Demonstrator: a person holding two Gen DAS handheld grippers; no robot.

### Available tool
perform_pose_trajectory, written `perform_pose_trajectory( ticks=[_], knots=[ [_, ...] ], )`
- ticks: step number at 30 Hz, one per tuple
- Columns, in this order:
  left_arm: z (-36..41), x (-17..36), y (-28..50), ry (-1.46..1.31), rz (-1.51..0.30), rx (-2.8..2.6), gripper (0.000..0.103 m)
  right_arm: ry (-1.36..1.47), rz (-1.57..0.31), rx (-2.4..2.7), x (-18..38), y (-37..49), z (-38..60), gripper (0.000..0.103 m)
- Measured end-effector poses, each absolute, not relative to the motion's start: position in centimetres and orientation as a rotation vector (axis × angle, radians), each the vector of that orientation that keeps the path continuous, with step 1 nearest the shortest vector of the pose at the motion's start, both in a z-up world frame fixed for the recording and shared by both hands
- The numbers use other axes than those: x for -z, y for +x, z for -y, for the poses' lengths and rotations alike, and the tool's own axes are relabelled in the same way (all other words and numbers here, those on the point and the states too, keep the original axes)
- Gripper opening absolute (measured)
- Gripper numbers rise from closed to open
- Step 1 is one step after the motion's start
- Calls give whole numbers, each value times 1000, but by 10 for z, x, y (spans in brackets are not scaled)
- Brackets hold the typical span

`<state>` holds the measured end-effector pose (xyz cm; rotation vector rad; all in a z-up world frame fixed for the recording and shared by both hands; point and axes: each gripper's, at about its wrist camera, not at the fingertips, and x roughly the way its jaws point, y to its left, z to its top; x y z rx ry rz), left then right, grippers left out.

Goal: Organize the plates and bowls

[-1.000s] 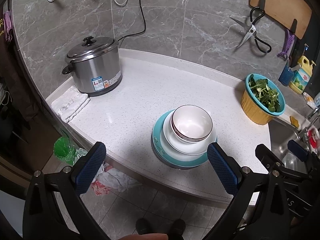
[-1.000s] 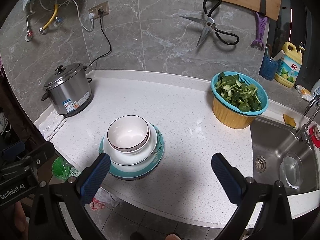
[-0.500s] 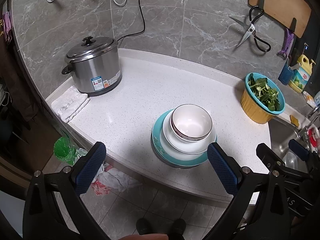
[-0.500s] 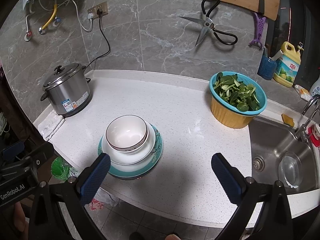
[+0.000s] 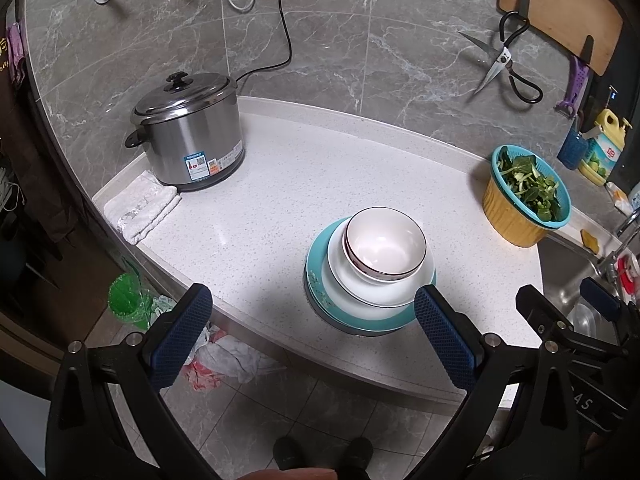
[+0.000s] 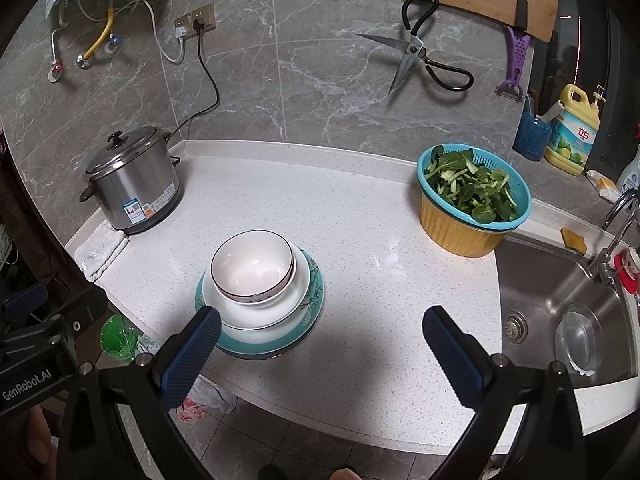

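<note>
Hidden or cut off: the lowest item under the teal plate [image 5: 320, 276] shows only as a dark rim sliver; I cannot tell what it is. The sink [image 6: 536, 280] is cut by the frame edge on the right.
Stack: white bowl [image 5: 386, 244] with a thin dark rim, nested in a wider white dish [image 5: 340, 280], both on the teal plate with a faint branch print; it stands on the tabletop [image 5: 280, 184] near the front edge.
My left tool [image 5: 310, 336]: jaws spread wide, holding nothing, hovering off the front edge; its right pad lies just beside the stack.
My right tool [image 6: 320, 348]: also wide and empty; its left pad overlaps the stack's near rim in view, contact unclear.
Materials: speckled white stone tabletop, grey marbled wall tiles, ribbed blue pads, brushed steel rice cooker [image 5: 188, 136] with a black knob.
Other items: folded white cloth [image 5: 140, 208] touching the cooker's base; teal colander of leafy greens [image 6: 476, 192] sitting in a yellow basin.
Open room: bare tabletop between the stack and the cooker, and between the stack and the colander.
</note>
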<state>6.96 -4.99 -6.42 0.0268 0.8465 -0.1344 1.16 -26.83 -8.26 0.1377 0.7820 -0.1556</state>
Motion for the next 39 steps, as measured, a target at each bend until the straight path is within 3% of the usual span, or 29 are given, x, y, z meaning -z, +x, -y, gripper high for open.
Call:
perform_pose_trajectory(
  ticks=[39],
  knots=[
    [52,67,70,32,-850,131,103,138,-787,157,85,11,276,103]
  ],
)
